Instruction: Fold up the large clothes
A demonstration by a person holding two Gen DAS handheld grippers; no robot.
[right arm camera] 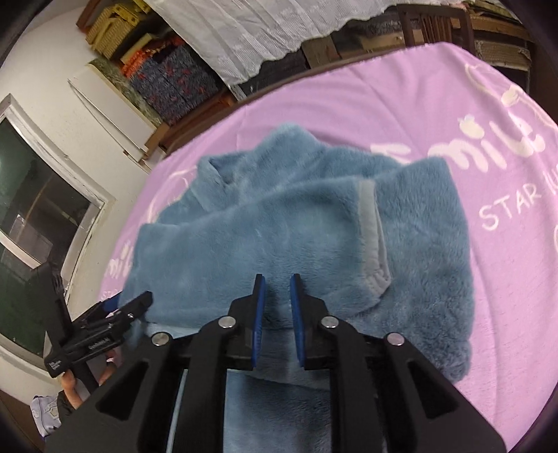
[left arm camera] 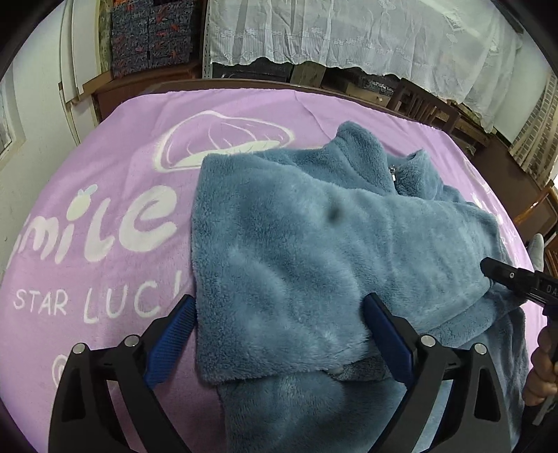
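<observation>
White lace curtain (left arm camera: 348,31), dark window (right arm camera: 38,195)

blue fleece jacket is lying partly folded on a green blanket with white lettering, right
Not quite: the blanket is lilac purple, not green. The rest holds: the blue fleece jacket lies partly folded on it, and the lettering is white. The left wrist view shows this plainly.

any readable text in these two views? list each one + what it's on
"mile", start cut off by the frame edge: purple blanket, big white letters.
"STAR LUC", rest hidden by the blue fleece garment: same blanket.
"STAR", rest cut off: blanket, right wrist view.
Small white print on the left tongs body: too blurred.
Print on the right tongs: cut off, unreadable.
</observation>
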